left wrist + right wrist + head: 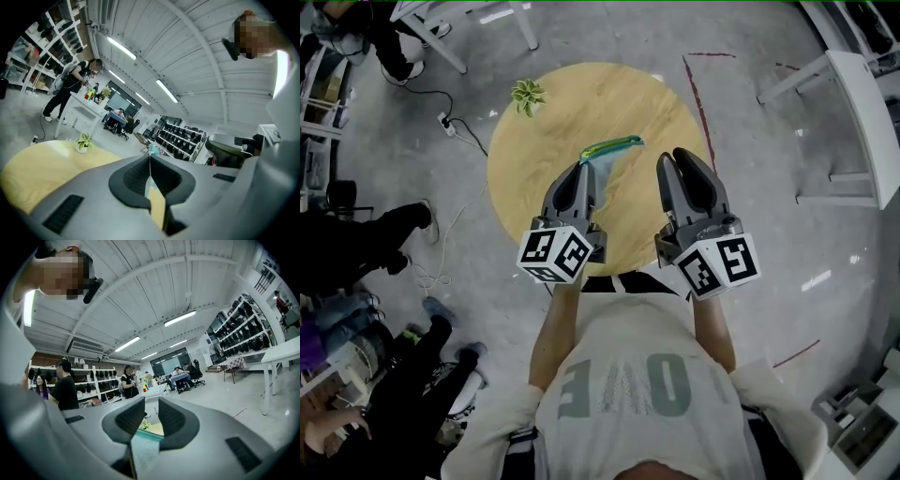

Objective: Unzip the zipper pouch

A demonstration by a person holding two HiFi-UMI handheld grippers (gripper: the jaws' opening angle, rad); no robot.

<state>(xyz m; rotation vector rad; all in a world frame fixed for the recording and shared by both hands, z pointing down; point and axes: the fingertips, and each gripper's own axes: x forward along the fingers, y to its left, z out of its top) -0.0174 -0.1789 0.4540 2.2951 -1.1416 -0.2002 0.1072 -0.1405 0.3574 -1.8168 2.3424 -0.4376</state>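
Closest in, at the 6 o'clock edge of the round worktop [546, 131], the person is holding both grippers pointing out over it. The left gripper [586, 171] is the one engaged. Its jaws are clenching on a thin fold of the zipper pouch [607, 164], and in the left gripper view the pads are meeting with only a fine seam of material between them and a speck of teal at the tips.

The right gripper [672, 157] is hovering just beside it at 3 o'clock. Its jaws are standing partly apart and pressing on nothing. Pale mesh and a teal edge are showing low in their gap in the right gripper view, but I cannot tell whether that material is lying between the pads or beyond them.

From the right jaws the pouch is lying at about 10 o'clock, near but apart in the head view. The teal zipper strip [614, 145] is running as the long axis, roughly from 9 toward 3 o'clock, with its 3 o'clock end tipping slightly away from the person and reaching toward the right gripper. Whether the pouch is resting on the worktop or hanging just above it is unclear, and the slider is too small to find.

The unzipping probably depends on the right jaws reaching left to that strip while the left is anchoring the pouch.

Farther off, at 11 o'clock, a small potted plant [527, 94] is standing well clear.
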